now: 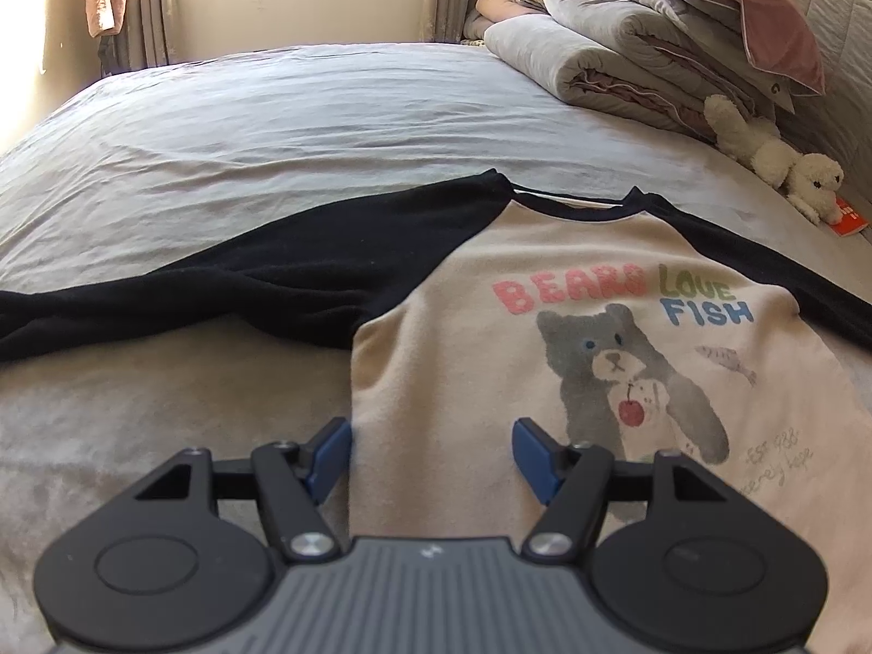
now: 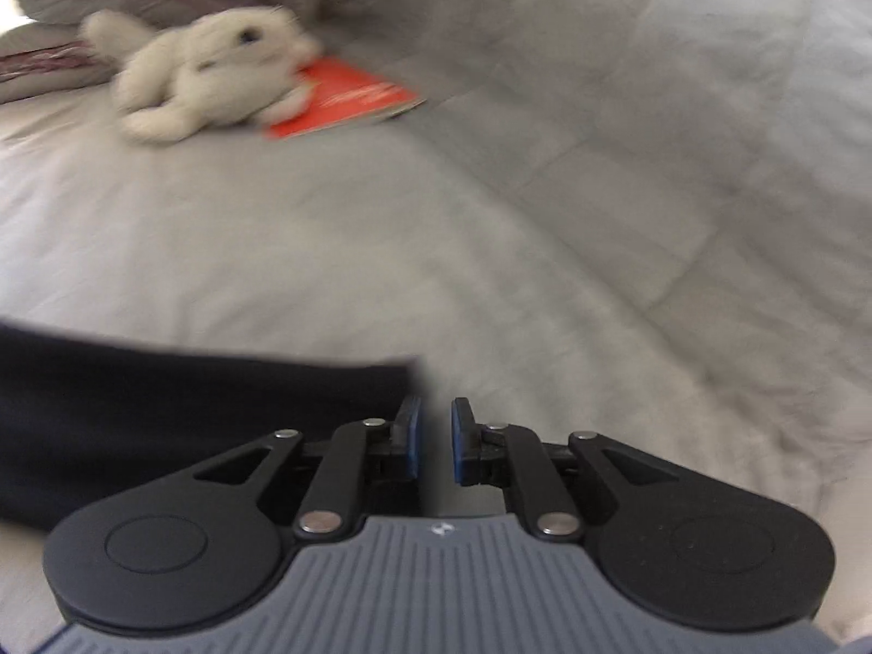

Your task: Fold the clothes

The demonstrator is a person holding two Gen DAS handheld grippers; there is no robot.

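Shirt lies flat and unfolded on bed; folding not begun. Left gripper wide open above hem; right gripper narrowly open, empty, beside sleeve

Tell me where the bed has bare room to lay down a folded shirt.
The widest free patch is the sheet beyond the shirt and its black sleeve, toward the window. It is crowded along the right: stacked quilts, plush toy, red booklet. Bare sheet lies right of the right gripper.
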